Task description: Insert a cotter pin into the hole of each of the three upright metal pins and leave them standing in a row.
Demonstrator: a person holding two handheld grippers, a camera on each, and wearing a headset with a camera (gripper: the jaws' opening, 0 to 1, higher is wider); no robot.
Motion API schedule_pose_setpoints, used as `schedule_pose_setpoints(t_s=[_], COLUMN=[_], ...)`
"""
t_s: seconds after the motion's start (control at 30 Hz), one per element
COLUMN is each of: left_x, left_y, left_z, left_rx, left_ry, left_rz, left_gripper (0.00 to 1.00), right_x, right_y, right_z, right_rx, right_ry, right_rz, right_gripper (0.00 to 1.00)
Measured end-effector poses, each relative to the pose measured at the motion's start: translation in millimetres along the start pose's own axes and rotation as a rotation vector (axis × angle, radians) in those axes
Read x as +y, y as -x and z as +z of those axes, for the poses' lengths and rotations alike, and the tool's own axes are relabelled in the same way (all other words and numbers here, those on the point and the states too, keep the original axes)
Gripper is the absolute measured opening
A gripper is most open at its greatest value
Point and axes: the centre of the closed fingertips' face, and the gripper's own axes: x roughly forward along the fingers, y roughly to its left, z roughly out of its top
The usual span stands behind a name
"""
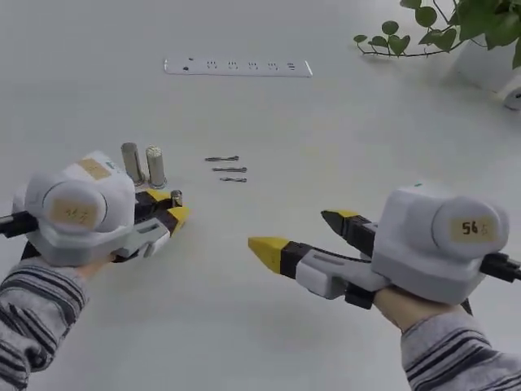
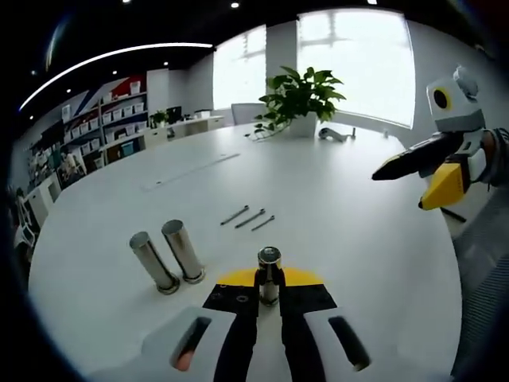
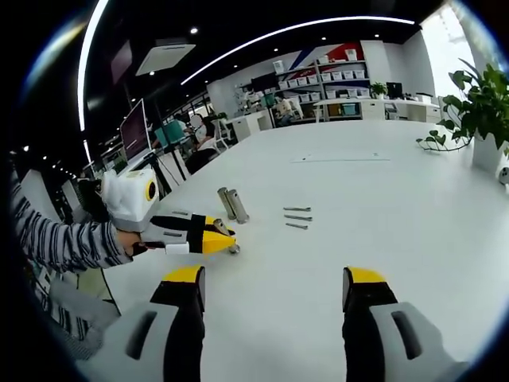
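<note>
Pin (image 2: 269,261) — upright between tips of left tool (image 2: 269,286)

Bright, even light; we see only soft shadows.
We find the white desk (image 1: 326,106) evenly lit in the head view; windows (image 2: 354,64) blow out to glare, ceiling strips (image 3: 278,36) streak, and both gripper views bend straight lines near their edges.

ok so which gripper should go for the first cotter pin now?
Right. The right gripper is open and empty, with the three cotter pins ahead of its jaws. The left gripper is shut on an upright metal pin, so it probably serves best holding that steady.
</note>
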Motion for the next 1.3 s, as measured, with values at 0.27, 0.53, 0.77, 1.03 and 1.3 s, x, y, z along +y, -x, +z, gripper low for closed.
schedule_pose_setpoints(t_s=[0.27,0.53,0.77,1.03,1.3], left_x=[-15.9,-17.6,-14.0,-12.9,-10.4], left_y=[-4.1,-5.3,-5.8,-1.1,24.7], left_z=[-4.2,-3.8,-3.2,-0.2,-1.3], left_rx=[0.005,0.005,0.008,0.002,0.018], left_ry=[-0.024,-0.035,-0.049,-0.023,0.067], left_rz=[-0.053,-0.069,-0.036,-0.016,0.079], left_gripper=[0.05,0.05,0.11,0.22,0.41], right_x=[6.4,13.2,6.0,-11.8,-19.9], right_y=[-1.1,-4.9,-10.4,-22.6,-47.5], right_z=[-5.9,-10.4,-2.1,4.5,19.1], right_rx=[0.027,0.063,0.089,0.182,0.242], right_ry=[0.029,0.059,0.141,0.261,0.357], right_rz=[0.031,0.066,0.086,0.118,0.187], right_gripper=[0.66,0.61,0.52,0.44,0.29])
